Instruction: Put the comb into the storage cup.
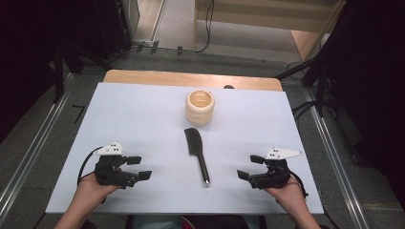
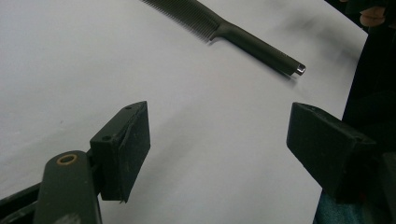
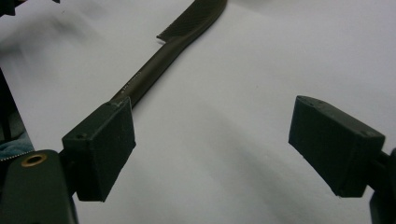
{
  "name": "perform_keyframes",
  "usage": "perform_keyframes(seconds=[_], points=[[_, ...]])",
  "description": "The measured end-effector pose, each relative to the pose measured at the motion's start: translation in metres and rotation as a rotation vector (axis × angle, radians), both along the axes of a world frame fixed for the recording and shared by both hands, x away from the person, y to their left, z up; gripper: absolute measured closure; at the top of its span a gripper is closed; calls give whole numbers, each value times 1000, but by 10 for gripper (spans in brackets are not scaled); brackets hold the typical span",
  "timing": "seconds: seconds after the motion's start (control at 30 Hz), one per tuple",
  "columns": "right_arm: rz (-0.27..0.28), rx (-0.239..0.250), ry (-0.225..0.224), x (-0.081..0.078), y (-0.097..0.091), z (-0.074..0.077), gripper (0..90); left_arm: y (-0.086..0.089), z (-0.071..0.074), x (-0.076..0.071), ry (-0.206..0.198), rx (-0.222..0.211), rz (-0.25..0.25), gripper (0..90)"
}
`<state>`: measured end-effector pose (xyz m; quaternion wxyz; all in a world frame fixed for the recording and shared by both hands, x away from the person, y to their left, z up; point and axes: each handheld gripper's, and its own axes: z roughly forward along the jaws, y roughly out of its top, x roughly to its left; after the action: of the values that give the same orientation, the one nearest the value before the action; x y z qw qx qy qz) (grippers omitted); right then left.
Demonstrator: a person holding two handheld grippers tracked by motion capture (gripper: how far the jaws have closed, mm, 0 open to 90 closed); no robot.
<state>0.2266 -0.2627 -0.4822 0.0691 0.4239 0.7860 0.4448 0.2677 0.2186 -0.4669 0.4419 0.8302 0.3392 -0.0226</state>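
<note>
Both hands come in nearest the camera in the high view, each with a gripper resting on the white table. Between the left gripper and the right gripper lies a dark comb, well apart from each, its handle end pointing toward the person and its toothed end pointing away. Beyond the comb's toothed end, and farther from both grippers, stands a cream ribbed holder, upright, open at the top; its inside looks empty as far as it can be seen. No readable writing shows on it.

From the left gripper view, the jaws stand wide apart and released, with bare table between them. The comb lies ahead and above them, its silver-tipped handle end toward the right jaw.

From the right gripper view, the jaws are likewise spread and grasp nothing. The comb runs from just behind the left jaw up and away; small lettering on its handle is too faint to read.
</note>
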Motion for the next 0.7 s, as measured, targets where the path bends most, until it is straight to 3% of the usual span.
perform_keyframes(seconds=[0.7], points=[[-7, 13, 9, 1, -1, -1, 129, 0, 0, 0, 6, -2, -1, 224]])
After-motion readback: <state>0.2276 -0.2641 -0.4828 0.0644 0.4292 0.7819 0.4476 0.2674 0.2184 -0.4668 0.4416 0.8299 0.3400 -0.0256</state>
